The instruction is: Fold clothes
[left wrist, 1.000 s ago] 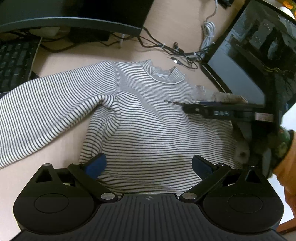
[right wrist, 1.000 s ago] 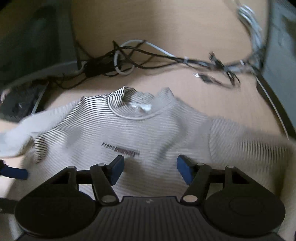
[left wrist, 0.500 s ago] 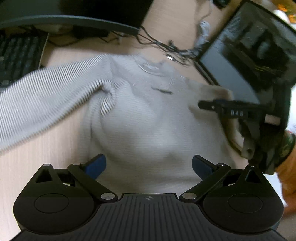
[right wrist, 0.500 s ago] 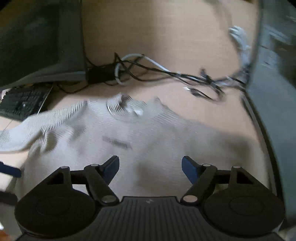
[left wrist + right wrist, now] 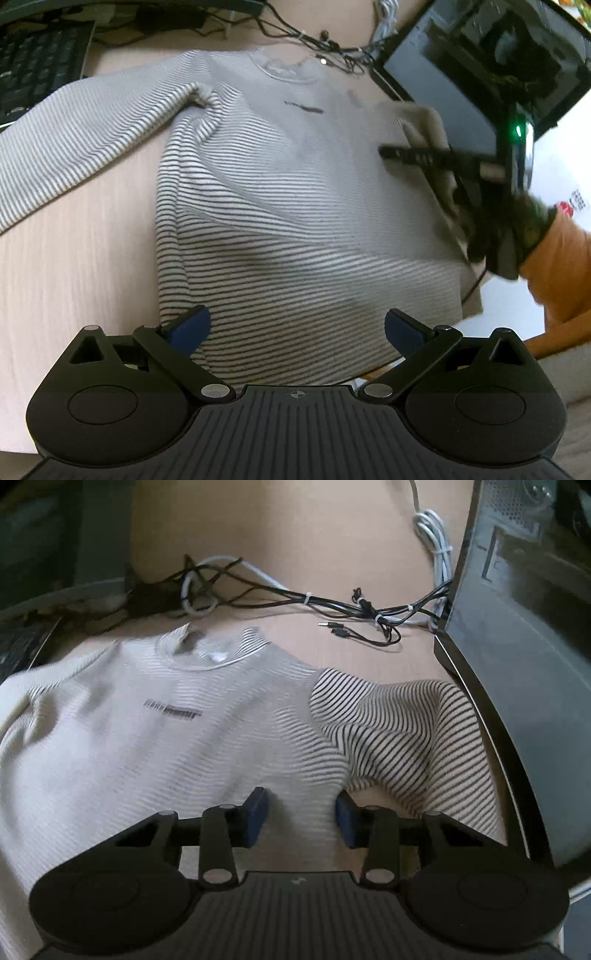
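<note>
Lying face-up, the striped sweater [image 5: 280, 206] looks rumpled.

sweater [image 5: 295, 206] chest print smeared, unreadable; left sleeve [image 5: 55, 147] cut by frame edge; hem hidden behind left gripper [image 5: 297, 328].

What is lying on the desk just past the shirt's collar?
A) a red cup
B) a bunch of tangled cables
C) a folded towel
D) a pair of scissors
B: in the right wrist view, dark and white cables lie tangled on the desk just beyond the neck of the striped shirt; no scissors, cup or towel shows there.
</note>
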`<state>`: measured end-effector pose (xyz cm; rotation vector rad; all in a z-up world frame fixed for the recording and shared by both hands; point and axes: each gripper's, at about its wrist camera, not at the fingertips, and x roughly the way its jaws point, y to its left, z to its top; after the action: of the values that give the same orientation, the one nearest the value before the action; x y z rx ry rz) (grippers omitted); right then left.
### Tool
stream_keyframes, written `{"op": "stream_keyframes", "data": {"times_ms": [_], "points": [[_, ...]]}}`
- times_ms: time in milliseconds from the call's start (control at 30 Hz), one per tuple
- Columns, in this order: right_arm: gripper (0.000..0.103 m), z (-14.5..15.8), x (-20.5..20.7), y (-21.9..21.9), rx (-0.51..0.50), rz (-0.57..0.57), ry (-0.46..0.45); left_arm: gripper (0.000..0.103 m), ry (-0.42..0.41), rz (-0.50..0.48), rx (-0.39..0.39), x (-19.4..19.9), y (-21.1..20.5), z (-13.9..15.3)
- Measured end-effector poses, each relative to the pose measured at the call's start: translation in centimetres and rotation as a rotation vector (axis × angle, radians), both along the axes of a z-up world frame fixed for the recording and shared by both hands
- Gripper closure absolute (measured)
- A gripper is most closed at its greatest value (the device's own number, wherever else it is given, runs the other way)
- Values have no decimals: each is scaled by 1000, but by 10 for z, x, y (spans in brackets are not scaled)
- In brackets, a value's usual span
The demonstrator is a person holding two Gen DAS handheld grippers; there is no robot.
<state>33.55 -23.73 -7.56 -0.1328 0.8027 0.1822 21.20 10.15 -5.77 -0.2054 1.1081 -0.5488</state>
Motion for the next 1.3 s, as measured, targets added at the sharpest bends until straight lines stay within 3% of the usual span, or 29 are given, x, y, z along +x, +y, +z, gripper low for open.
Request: {"op": "stream_keyframes", "data": {"times_ms": [100, 167, 333, 500, 600, 733, 800, 867, 933, 1100, 1167, 1300], "points": [[59, 19, -24, -17, 79, -29, -26, 0, -4, 17, -14, 2, 1, 4], [47, 34, -54, -41, 123, -101, -58, 0, -38, 51, -25, 7, 3, 11], [40, 49, -113, -105, 70, -339, -108, 0, -108, 137, -90, 30, 6, 29], [42, 34, -123, -145, 206, -542, -70, 0, -104, 173, -107, 56, -17, 41], [48, 22, -113, -143, 245, -575, -70, 0, -140, 145, -125, 60, -31, 49], [49, 4, -89, -138, 235, -602, -26, 0, -125, 108, -132, 55, -43, 47], [57, -4, -86, -134, 232, -602, 1, 0, -112, 106, -130, 53, -44, 44], [96, -1, -85, -126, 235, -580, 9, 0, -99, 114, -134, 53, -40, 40], [99, 19, -84, -115, 243, -516, -21, 0, -89, 126, -138, 53, -35, 38], [100, 146, -83, -85, 89, -331, -394, 0, -98, 137, -152, 53, -26, 38], [100, 191, -77, -80, 67, -291, -501, 0, -102, 131, -159, 53, -25, 38], [100, 238, -59, -59, 60, -205, -592, 0, -105, 131, -180, 51, -22, 37]]}}
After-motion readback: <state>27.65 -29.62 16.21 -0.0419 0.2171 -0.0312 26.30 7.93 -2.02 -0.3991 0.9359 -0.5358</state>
